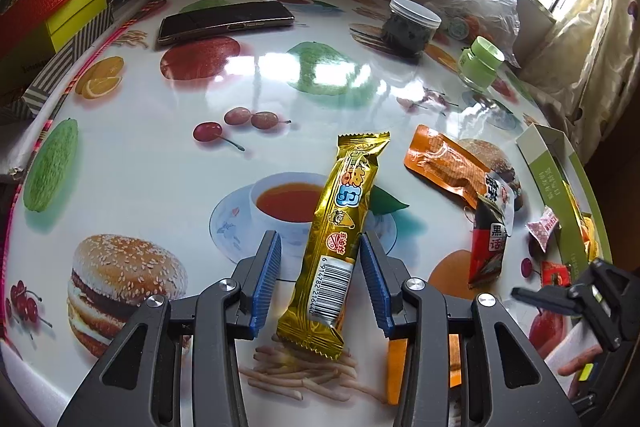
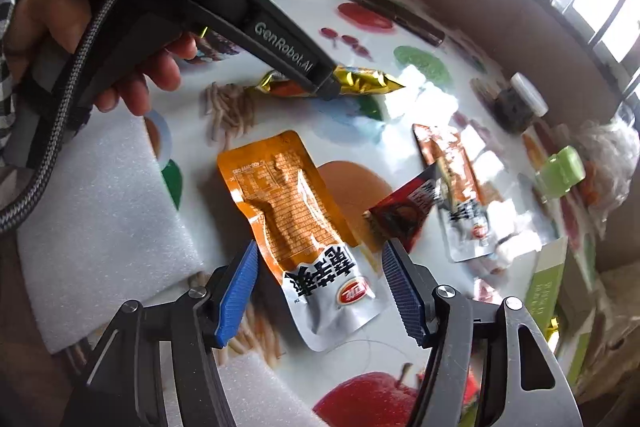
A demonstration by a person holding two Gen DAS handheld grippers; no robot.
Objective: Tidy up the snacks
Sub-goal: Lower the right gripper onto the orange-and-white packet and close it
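Two snacks are being addressed at once, one per hand. The left gripper straddles the gold snack bar, which lies lengthwise between its fingers on the fruit-printed worktop; one pad meets the wrapper's edge, but a sliver of worktop shows beside the other, so the fingers look half-closed around it rather than clamped. Taking the bar across its narrow width suits a long, slippery foil pack. The right gripper hangs over the orange pouch with its fingers spread wide and clear of it on both sides, lined up across the pouch's printed end, probably because that flat end is easier to pinch than the lumpy middle. Another orange pouch and a dark red packet lie loose to the right, near an open green-and-white box at the worktop's edge, which seems the likely home for them all. Sorting looks barely begun
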